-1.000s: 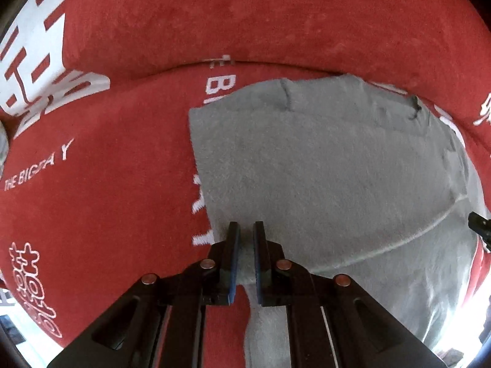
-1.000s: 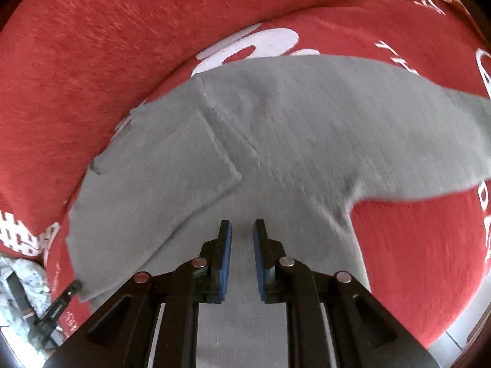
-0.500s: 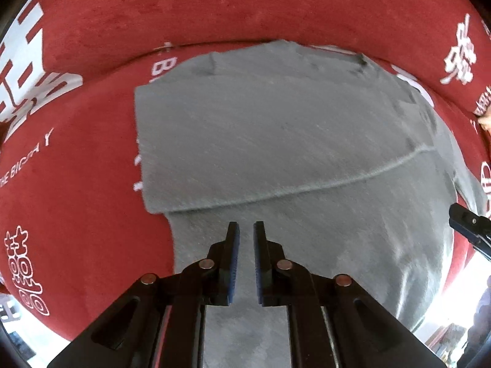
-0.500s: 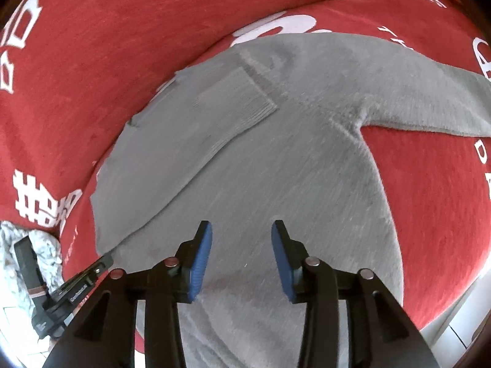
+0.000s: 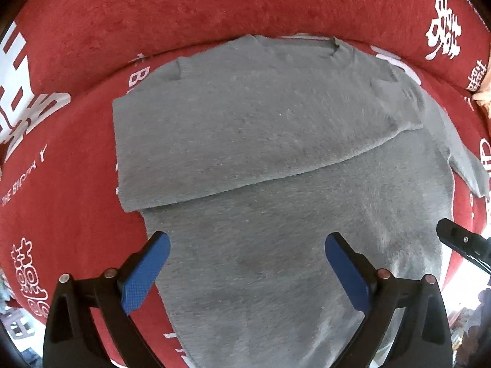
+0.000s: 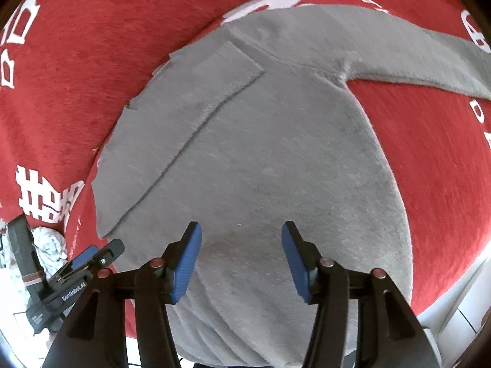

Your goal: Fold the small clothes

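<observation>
A small grey long-sleeved top [image 5: 276,159] lies flat on a red cushioned seat [image 5: 61,184]. One sleeve [image 5: 245,128] is folded across the chest. The other sleeve [image 6: 414,49] stretches out to the right over the red fabric. My left gripper [image 5: 247,263] hovers above the top's lower part, its jaws opening wide with nothing between them. My right gripper [image 6: 241,254] hangs over the body of the top [image 6: 260,168], jaws also opening, nothing pinched. The tip of the right gripper [image 5: 460,242] pokes in at the right edge of the left wrist view.
The red seat [image 6: 429,153] carries white printed characters and has a raised backrest [image 5: 214,6] behind the garment. The left gripper's body [image 6: 70,279] shows at the lower left of the right wrist view, near a pale patterned cloth [image 6: 49,239]. A light floor [image 6: 460,309] lies past the seat edge.
Both grippers were shut on the grey cloth and have let go, jaws now apart. Both have pulled back, so more of the top shows. The sleeve now lies folded across the chest.
</observation>
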